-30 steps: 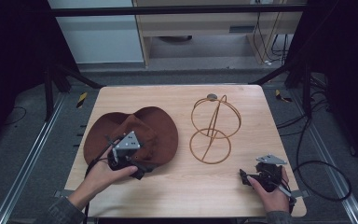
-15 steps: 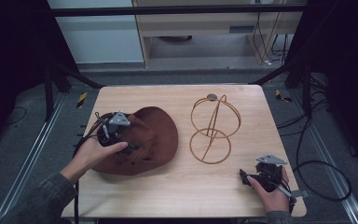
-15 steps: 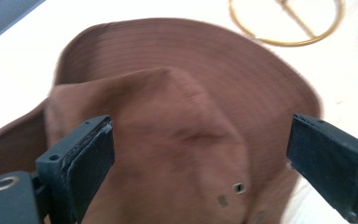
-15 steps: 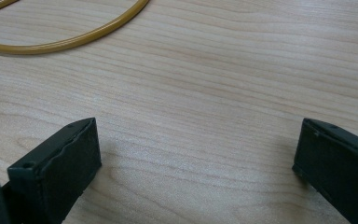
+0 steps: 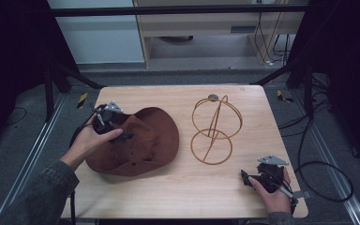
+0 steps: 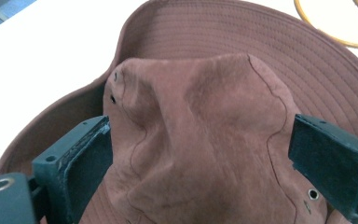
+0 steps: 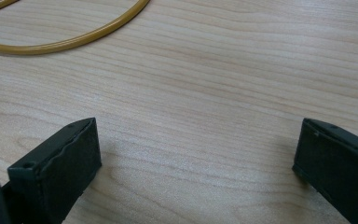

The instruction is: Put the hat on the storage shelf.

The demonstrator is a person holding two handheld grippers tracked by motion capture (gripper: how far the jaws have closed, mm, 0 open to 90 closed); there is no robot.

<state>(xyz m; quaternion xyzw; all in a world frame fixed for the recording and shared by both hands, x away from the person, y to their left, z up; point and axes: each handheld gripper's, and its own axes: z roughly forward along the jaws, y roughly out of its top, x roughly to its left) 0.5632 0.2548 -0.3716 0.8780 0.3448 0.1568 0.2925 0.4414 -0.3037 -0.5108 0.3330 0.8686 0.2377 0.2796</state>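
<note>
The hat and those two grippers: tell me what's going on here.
A person at a wooden table works with a hand-held gripper in each hand. The left gripper is at the crown of a brown wide-brimmed hat that lies on the table; its jaws are open on either side of the crown, not yet clamped. The right gripper rests open near the table's near right corner, holding nothing. A gold wire hat stand stands bare between them, to the right of the hat.

The high view looks down toward 12 o'clock; both tool views sit close, sharing the wire stand [image 5: 214,131] [image 7: 65,42].
</note>
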